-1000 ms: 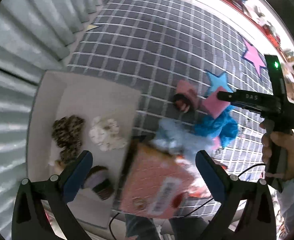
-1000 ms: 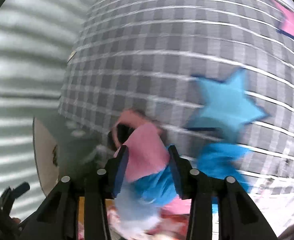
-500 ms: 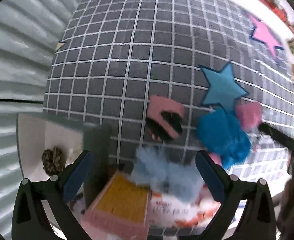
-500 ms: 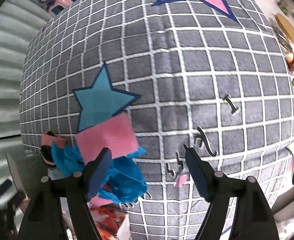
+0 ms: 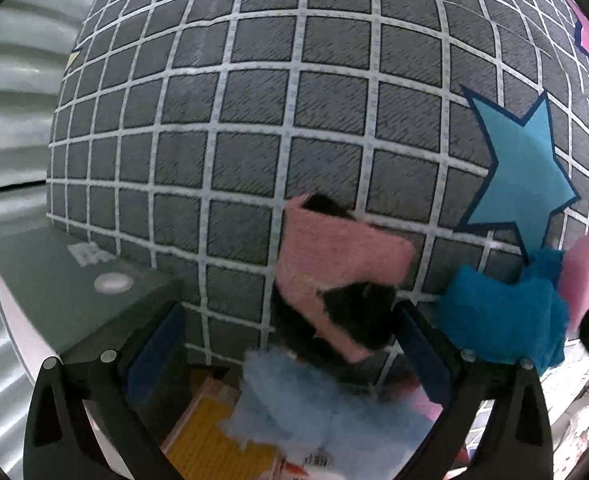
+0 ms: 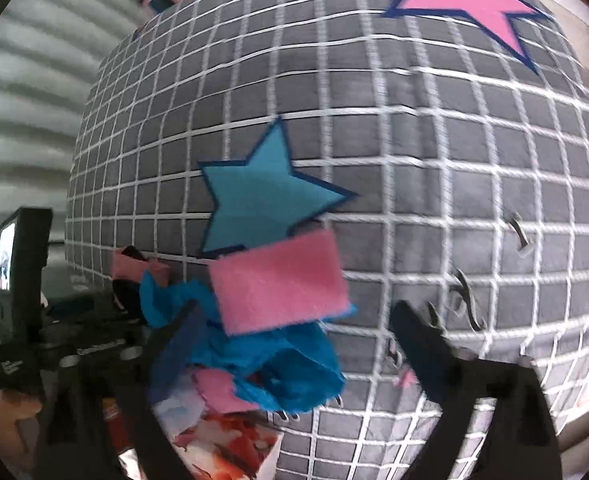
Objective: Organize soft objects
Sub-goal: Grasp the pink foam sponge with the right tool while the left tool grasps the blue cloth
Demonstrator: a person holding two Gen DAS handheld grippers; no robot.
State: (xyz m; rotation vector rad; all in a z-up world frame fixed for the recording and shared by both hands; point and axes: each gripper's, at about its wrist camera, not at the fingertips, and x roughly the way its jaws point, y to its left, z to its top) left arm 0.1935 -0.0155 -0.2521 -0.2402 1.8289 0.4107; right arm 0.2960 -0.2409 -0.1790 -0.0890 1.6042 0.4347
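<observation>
Opening at that moment, the right tool [image 6: 294, 344] pointed down at the grey checked mat [image 6: 414, 160], its jaws spreading wide with nothing pressed between them. The pink felt piece [image 6: 280, 280] lay flat on the crumpled blue cloth [image 6: 294, 372], just below the teal star [image 6: 262, 204] printed on the mat. The left tool [image 5: 290, 344] stood with its jaws wide apart, gripping nothing, over the pink-and-black soft piece [image 5: 334, 276] and the pale blue fluffy cloth [image 5: 294, 404]. A grey box [image 5: 74, 292] sat at the mat's left edge, beside the left tool.
</observation>
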